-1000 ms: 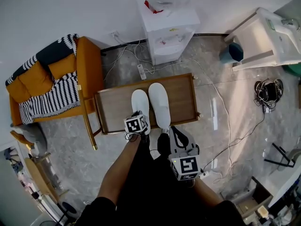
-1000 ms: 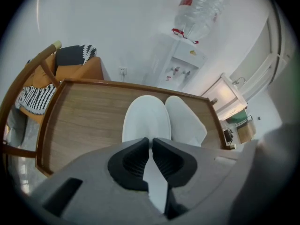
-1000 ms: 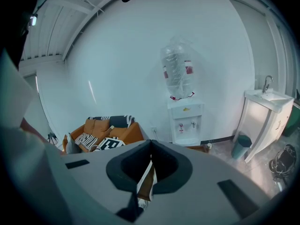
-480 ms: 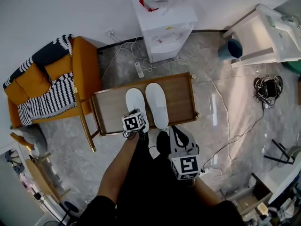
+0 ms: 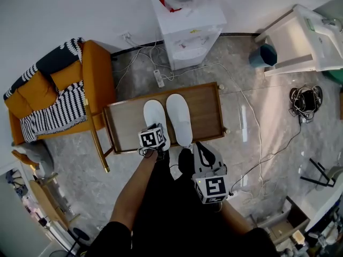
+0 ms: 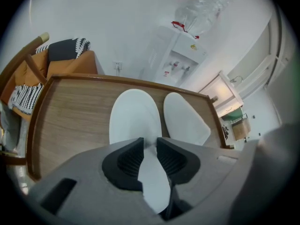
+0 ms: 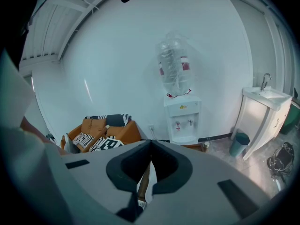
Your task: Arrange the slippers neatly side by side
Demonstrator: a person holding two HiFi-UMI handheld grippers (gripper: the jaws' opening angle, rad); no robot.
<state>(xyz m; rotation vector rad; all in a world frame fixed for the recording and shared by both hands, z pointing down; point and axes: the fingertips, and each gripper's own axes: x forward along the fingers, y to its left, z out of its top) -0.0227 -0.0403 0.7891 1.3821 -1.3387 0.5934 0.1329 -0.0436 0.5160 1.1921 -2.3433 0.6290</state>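
Two white slippers lie side by side, toes pointing away, on a low wooden table (image 5: 126, 128). My left gripper (image 5: 156, 143) is at the heel of the left slipper (image 5: 152, 115). In the left gripper view its jaws (image 6: 150, 142) are opening. The heel of the left slipper (image 6: 135, 116) runs between the pads, which stand slightly apart from it. The right slipper (image 6: 185, 118) lies just beside it, nearly touching. My right gripper (image 5: 199, 150) hangs off the table's near edge by the person's legs. It (image 7: 150, 144) is shut and holds nothing.
Behind the table stands a white water dispenser (image 5: 187, 31) against the wall, with cables (image 5: 161, 71) on the floor. An orange armchair (image 5: 64, 90) with a striped throw is to the left, a white sink unit (image 5: 300, 42) at the far right.
The head view has shifted slightly. Both slippers and both grippers keep the same places relative to the table.
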